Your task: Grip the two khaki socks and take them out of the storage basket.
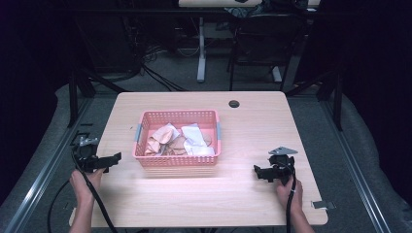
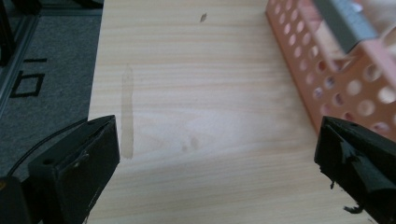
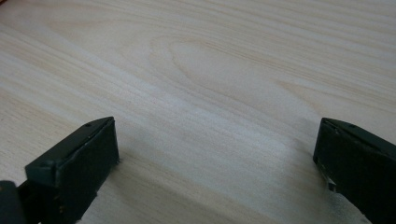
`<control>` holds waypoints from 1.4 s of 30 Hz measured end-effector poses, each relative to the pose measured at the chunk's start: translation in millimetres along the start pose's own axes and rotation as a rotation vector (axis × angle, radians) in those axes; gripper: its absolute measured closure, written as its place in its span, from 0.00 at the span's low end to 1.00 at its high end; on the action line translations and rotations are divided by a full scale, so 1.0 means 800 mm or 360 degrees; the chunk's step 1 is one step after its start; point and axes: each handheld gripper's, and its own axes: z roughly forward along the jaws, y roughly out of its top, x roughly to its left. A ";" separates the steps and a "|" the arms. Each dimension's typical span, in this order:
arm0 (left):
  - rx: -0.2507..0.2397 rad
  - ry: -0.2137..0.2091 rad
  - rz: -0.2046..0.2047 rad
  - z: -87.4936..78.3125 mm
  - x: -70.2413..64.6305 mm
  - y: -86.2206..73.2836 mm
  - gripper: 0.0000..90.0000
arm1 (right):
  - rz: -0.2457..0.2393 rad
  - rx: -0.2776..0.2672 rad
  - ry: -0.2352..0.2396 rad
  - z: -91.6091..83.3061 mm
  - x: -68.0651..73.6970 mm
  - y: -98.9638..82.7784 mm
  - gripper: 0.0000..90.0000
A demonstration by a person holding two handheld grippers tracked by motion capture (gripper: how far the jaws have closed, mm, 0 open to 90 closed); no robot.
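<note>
The pink perforated plastic basket (image 1: 177,141) sat mid-table on the pale wooden table (image 1: 252,131), holding crumpled beige and white cloths (image 1: 180,140) whose separate pieces were hard to tell apart. In the left gripper view the basket was cut off at the frame's edge. The left gripper (image 1: 115,158), jaws spread and empty, hovered just left of the basket. The right gripper (image 1: 257,171), jaws likewise released, stood well right of the basket over bare wood.

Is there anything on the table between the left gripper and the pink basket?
Nothing visible. The left gripper, jaws wide apart, sits just off the near left corner of the pink basket, with bare wooden table between them. In the left gripper view the basket's perforated wall lies past the right-hand jaw, unobstructed.
</note>
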 end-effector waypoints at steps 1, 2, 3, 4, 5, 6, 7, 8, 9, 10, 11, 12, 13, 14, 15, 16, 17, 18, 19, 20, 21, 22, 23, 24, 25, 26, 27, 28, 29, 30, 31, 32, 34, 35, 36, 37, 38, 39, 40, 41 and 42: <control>-0.0001 0.0001 0.0014 -0.002 -0.002 0.004 0.00 | -0.0001 -0.0001 0.0000 0.000 0.000 0.000 0.00; 0.0001 -0.0001 0.0017 -0.003 -0.004 0.009 0.00 | 0.0000 -0.0002 0.0000 0.000 0.000 0.000 0.00; 0.0010 -0.0013 0.0020 -0.004 -0.005 0.013 0.00 | 0.0000 -0.0003 0.0000 0.000 0.000 0.000 0.00; 0.0013 -0.0015 0.0020 -0.004 -0.007 0.017 0.00 | -0.0003 -0.0004 0.0001 0.000 0.000 0.000 0.00; 0.0022 -0.0030 0.0020 -0.004 -0.008 0.022 0.00 | -0.0003 -0.0004 0.0001 0.000 0.000 0.000 0.00; 0.0031 -0.0037 0.0022 -0.004 -0.010 0.026 0.00 | -0.0003 -0.0004 0.0001 0.000 0.000 0.000 0.00; 0.0051 -0.0050 0.0024 -0.003 -0.011 0.030 0.00 | -0.0002 -0.0004 0.0000 0.000 0.000 0.000 0.00; 0.0076 -0.0063 0.0039 -0.002 -0.013 0.034 0.00 | -0.0004 -0.0005 0.0001 0.000 0.000 0.000 0.00; 0.0097 -0.0076 0.0054 -0.001 -0.015 0.038 0.00 | -0.0003 -0.0005 0.0001 0.000 0.000 0.000 0.00; 0.0096 -0.0086 0.0061 -0.001 -0.018 0.042 0.00 | -0.0004 -0.0004 0.0001 0.000 0.000 0.000 0.00; 0.0100 -0.0098 0.0067 -0.001 -0.021 0.047 0.00 | -0.0004 -0.0005 0.0002 0.000 0.000 0.000 0.00; 0.0103 -0.0102 0.0077 -0.001 -0.023 0.051 0.00 | -0.0004 -0.0005 0.0001 0.000 0.000 0.000 0.00; 0.0108 -0.0117 0.0082 -0.001 -0.025 0.055 0.00 | -0.0004 -0.0005 0.0001 0.000 0.000 0.000 0.00; 0.0111 -0.0133 0.0080 -0.002 -0.028 0.059 0.00 | -0.0004 -0.0004 0.0001 0.000 0.000 0.000 0.00; 0.0114 -0.0141 0.0082 -0.002 -0.030 0.063 0.00 | -0.0003 -0.0005 0.0001 0.000 0.000 0.000 0.00; 0.0126 -0.0149 0.0091 -0.002 -0.033 0.069 0.00 | -0.0004 -0.0005 0.0001 0.000 0.000 0.000 0.00; 0.0134 -0.0153 0.0096 -0.002 -0.035 0.072 0.00 | -0.0005 -0.0004 0.0001 0.000 0.000 0.000 0.00; 0.0143 -0.0158 0.0107 -0.002 -0.038 0.077 0.00 | -0.0004 -0.0005 0.0000 0.000 0.000 0.000 0.00; 0.0151 -0.0163 0.0119 -0.003 -0.040 0.082 0.00 | -0.0005 -0.0004 0.0000 0.000 0.000 0.000 0.00; 0.0157 -0.0169 0.0129 -0.004 -0.043 0.087 0.00 | -0.0004 -0.0004 0.0001 0.000 0.000 0.000 0.00; 0.0160 -0.0166 0.0135 -0.004 -0.046 0.092 0.00 | -0.0005 -0.0004 0.0001 0.000 0.000 0.000 0.00; 0.0164 -0.0171 0.0149 -0.005 -0.048 0.097 0.00 | -0.0005 -0.0004 0.0001 0.000 0.000 0.000 0.00; 0.0172 -0.0180 0.0151 -0.005 -0.051 0.102 0.00 | -0.0005 -0.0004 0.0002 0.000 0.000 0.000 0.00; 0.0169 -0.0182 0.0159 -0.005 -0.054 0.106 0.00 | -0.0005 -0.0004 0.0001 0.000 0.000 0.000 0.00; 0.0174 -0.0188 0.0162 -0.004 -0.057 0.110 0.00 | -0.0005 -0.0004 0.0002 0.000 0.000 0.000 0.00; 0.0185 -0.0194 0.0171 -0.004 -0.060 0.113 0.00 | -0.0005 -0.0004 0.0001 0.000 0.000 0.000 0.00; 0.0198 -0.0206 0.0177 -0.004 -0.063 0.116 0.00 | -0.0005 -0.0004 0.0002 0.000 0.000 0.000 0.00; 0.0212 -0.0214 0.0189 -0.002 -0.067 0.120 0.00 | -0.0005 -0.0004 0.0001 0.000 0.000 0.000 0.00; 0.0226 -0.0214 0.0203 -0.001 -0.071 0.123 0.00 | -0.0005 -0.0004 0.0002 0.000 0.000 0.000 0.00; 0.0250 -0.0219 0.0219 0.000 -0.075 0.126 0.00 | -0.0005 -0.0005 0.0002 0.000 0.000 0.000 0.00; 0.0262 -0.0229 0.0216 0.002 -0.078 0.129 0.00 | -0.0005 -0.0005 0.0002 0.000 0.000 0.000 0.00; 0.0280 -0.0234 0.0226 0.004 -0.082 0.133 0.00 | -0.0005 -0.0005 0.0002 0.000 0.000 0.000 0.00; 0.0306 -0.0239 0.0254 0.008 -0.089 0.139 0.00 | -0.0005 -0.0005 0.0002 0.000 0.000 0.000 0.00; 0.0318 -0.0249 0.0247 0.011 -0.093 0.141 0.00 | -0.0006 -0.0004 0.0002 0.000 0.000 0.000 0.00; 0.0328 -0.0271 0.0245 0.014 -0.096 0.143 0.00 | -0.0006 -0.0004 0.0002 0.000 0.000 0.000 0.00; 0.0340 -0.0285 0.0249 0.017 -0.099 0.146 0.00 | -0.0006 -0.0004 0.0002 0.000 0.000 0.000 0.00; 0.0359 -0.0296 0.0256 0.020 -0.102 0.148 0.00 | -0.0005 -0.0004 0.0002 0.000 0.000 0.000 0.00; 0.0376 -0.0307 0.0260 0.024 -0.105 0.149 0.00 | -0.0005 -0.0004 0.0002 0.000 0.000 0.000 0.00; 0.0392 -0.0315 0.0249 0.028 -0.108 0.150 0.00 | -0.0005 -0.0004 0.0002 0.000 0.000 0.000 0.00; 0.0409 -0.0316 0.0269 0.031 -0.111 0.151 0.00 | -0.0006 -0.0005 0.0001 0.000 0.000 0.000 0.00; 0.0428 -0.0310 0.0275 0.034 -0.114 0.152 0.00 | -0.0006 -0.0006 0.0001 0.000 0.000 0.000 0.00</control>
